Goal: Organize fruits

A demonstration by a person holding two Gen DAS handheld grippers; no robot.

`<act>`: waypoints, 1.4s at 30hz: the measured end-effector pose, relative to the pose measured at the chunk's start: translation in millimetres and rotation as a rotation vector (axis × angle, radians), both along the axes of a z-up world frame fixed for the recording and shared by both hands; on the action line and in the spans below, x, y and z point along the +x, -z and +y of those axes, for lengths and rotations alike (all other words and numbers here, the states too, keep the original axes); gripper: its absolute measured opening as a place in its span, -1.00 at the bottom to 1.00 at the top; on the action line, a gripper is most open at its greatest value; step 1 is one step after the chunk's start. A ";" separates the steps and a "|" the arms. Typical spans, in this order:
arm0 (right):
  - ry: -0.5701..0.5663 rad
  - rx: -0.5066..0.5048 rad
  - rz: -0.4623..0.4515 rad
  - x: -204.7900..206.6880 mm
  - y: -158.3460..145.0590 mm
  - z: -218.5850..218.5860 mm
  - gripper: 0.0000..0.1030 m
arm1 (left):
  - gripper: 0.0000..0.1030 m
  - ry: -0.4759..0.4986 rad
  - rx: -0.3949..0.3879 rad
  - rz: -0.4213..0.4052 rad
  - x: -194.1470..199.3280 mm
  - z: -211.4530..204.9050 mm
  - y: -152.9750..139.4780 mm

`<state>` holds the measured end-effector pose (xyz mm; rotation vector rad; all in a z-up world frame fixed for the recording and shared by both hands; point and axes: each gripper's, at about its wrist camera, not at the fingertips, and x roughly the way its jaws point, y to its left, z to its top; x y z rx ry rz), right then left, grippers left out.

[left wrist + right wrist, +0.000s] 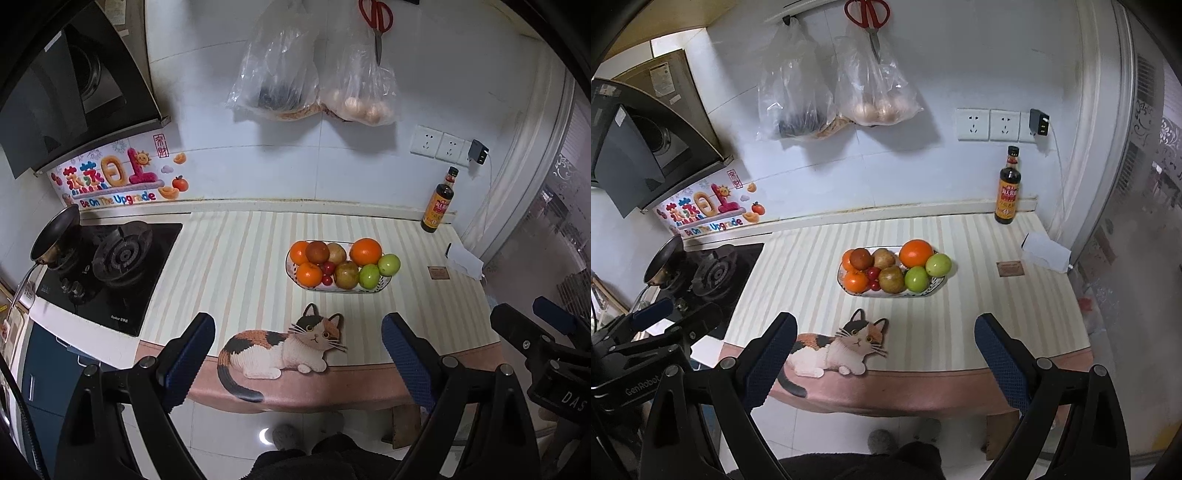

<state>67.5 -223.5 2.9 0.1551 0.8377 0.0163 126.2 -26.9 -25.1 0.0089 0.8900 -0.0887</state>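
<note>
The fruit plate (384,286) sits mid-counter on the striped mat (229,258), piled full: a big orange (365,252) at the back right, two smaller oranges (309,274) on the left, a dark reddish fruit (317,252), two brownish round fruits (346,275), two green apples (389,264) at the right end, and a few small red ones (327,273), prob. cherry tomatoes, hard to tell at this size. All fruit lies within the plate's rim.

Left gripper (298,354): jaws spread wide, nothing between them, pads touching nothing; it hangs over the counter's front edge, well short of the plate. Right gripper (885,354): same, jaws wide apart and empty, also back from the plate. Each shows at the edge of the other's view, side by side.

A cat sticker (284,349) lies on the front edge of the counter, btw. the plate and the grippers. Gas stove (110,266) w/ a pan (55,236) to the left; a sauce bottle (439,201) stands at the back right by the wall. Two plastic bags (314,77) and red scissors (376,22) hang on the wall above.
</note>
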 end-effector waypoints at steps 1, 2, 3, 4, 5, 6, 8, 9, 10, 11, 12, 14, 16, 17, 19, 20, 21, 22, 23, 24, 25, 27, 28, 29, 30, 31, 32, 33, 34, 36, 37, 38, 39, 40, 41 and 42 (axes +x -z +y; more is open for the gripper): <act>0.001 -0.003 0.003 0.3 1.8 0.4 0.92 | 0.80 -0.001 -0.002 0.004 0.6 -0.3 2.0; 0.002 -0.001 0.003 1.0 3.2 -0.2 0.92 | 0.80 -0.004 -0.005 0.011 1.9 -0.7 4.5; 0.004 -0.002 0.005 2.2 4.5 -0.8 0.92 | 0.80 -0.008 -0.007 0.012 3.4 -1.0 5.9; 0.004 -0.007 0.005 3.0 4.7 -0.3 0.92 | 0.80 -0.008 -0.007 0.013 4.0 -1.4 6.8; 0.009 -0.012 0.006 5.2 6.8 -0.5 0.92 | 0.80 -0.008 -0.007 0.013 6.2 -2.5 7.8; 0.010 -0.014 0.006 6.9 8.0 -1.2 0.92 | 0.80 -0.008 -0.008 0.012 7.4 -2.7 8.2; 0.017 -0.021 0.009 12.3 10.7 -2.2 0.93 | 0.97 -0.008 0.000 0.008 11.5 -4.7 9.6; 0.018 -0.022 0.012 16.3 12.0 -3.2 0.93 | 0.99 -0.007 0.002 0.007 13.5 -5.3 10.7; 0.018 -0.023 0.013 20.4 13.8 -4.4 0.93 | 0.99 -0.010 0.004 0.003 15.6 -5.9 11.4; 0.019 -0.024 0.018 24.9 16.3 -5.1 0.93 | 0.99 -0.014 0.006 0.003 18.9 -6.1 12.7; 0.020 -0.022 0.019 29.0 17.3 -6.8 0.93 | 0.99 -0.019 0.006 0.004 22.7 -5.9 14.3; 0.027 -0.032 0.022 37.4 21.0 -9.4 0.93 | 0.99 -0.029 0.013 0.004 29.1 -6.0 17.0; 0.029 -0.030 0.028 45.0 24.0 -12.4 0.93 | 0.99 -0.037 0.016 0.007 36.2 -5.9 20.3; 0.031 -0.030 0.031 49.4 25.7 -14.2 0.93 | 0.99 -0.042 0.023 0.009 38.5 -5.7 21.9; 0.032 -0.038 0.036 55.8 28.7 -16.1 0.93 | 0.99 -0.042 0.028 0.022 44.7 -6.3 25.6; 0.034 -0.042 0.038 59.9 30.5 -17.1 0.93 | 0.99 -0.045 0.034 0.029 48.0 -6.8 27.9; 0.034 -0.044 0.042 63.1 32.3 -18.0 0.93 | 0.99 -0.046 0.038 0.033 49.6 -7.4 29.3; 0.033 -0.043 0.047 66.3 34.8 -18.7 0.93 | 0.99 -0.047 0.037 0.037 51.6 -7.7 30.6; 0.032 -0.041 0.055 69.9 38.1 -20.0 0.93 | 0.99 -0.049 0.037 0.039 53.1 -8.0 31.6; 0.034 -0.042 0.065 73.0 41.3 -21.1 0.93 | 0.99 -0.052 0.038 0.040 54.5 -8.1 32.4; 0.035 -0.042 0.069 74.4 43.2 -22.1 0.93 | 0.99 -0.053 0.039 0.044 56.2 -8.3 33.5; 0.035 -0.035 0.081 77.8 48.2 -24.4 0.93 | 0.99 -0.052 0.043 0.057 59.5 -9.7 36.6; 0.037 -0.034 0.088 79.5 50.6 -25.6 0.93 | 0.99 -0.051 0.043 0.063 61.0 -10.2 38.0; 0.038 -0.031 0.096 81.9 53.6 -27.2 0.93 | 0.99 -0.049 0.042 0.068 62.2 -11.1 39.3; 0.037 -0.029 0.101 82.5 54.6 -27.4 0.93 | 0.99 -0.050 0.043 0.070 62.8 -11.6 40.0; 0.035 -0.029 0.105 83.9 56.3 -28.1 0.93 | 0.99 -0.049 0.042 0.071 63.3 -12.5 40.5; 0.035 -0.030 0.107 85.0 57.2 -28.6 0.93 | 0.99 -0.046 0.041 0.072 64.1 -12.7 40.5; 0.034 -0.032 0.108 84.8 57.3 -27.9 0.93 | 1.00 -0.045 0.041 0.074 64.6 -13.5 41.1; 0.033 -0.033 0.109 85.2 57.7 -27.9 0.93 | 0.99 -0.042 0.042 0.075 65.3 -14.0 41.7; 0.029 -0.037 0.112 86.7 57.7 -27.7 0.93 | 0.99 -0.039 0.040 0.080 66.4 -15.7 42.9; 0.027 -0.041 0.114 87.4 57.8 -27.1 0.93 | 0.99 -0.037 0.039 0.083 67.0 -16.4 43.3; 0.025 -0.041 0.116 87.9 57.7 -26.8 0.93 | 0.99 -0.035 0.037 0.085 67.3 -17.0 43.4; 0.024 -0.043 0.116 88.5 57.5 -26.5 0.93 | 0.99 -0.035 0.036 0.085 67.6 -17.7 43.3; 0.023 -0.046 0.116 89.0 57.2 -26.2 0.93 | 0.99 -0.035 0.035 0.085 67.7 -17.9 42.9; 0.024 -0.047 0.116 89.0 57.4 -25.9 0.93 | 0.99 -0.036 0.033 0.085 67.9 -17.9 42.8; 0.024 -0.045 0.117 89.7 57.6 -25.9 0.93 | 0.99 -0.037 0.032 0.084 68.3 -18.2 42.5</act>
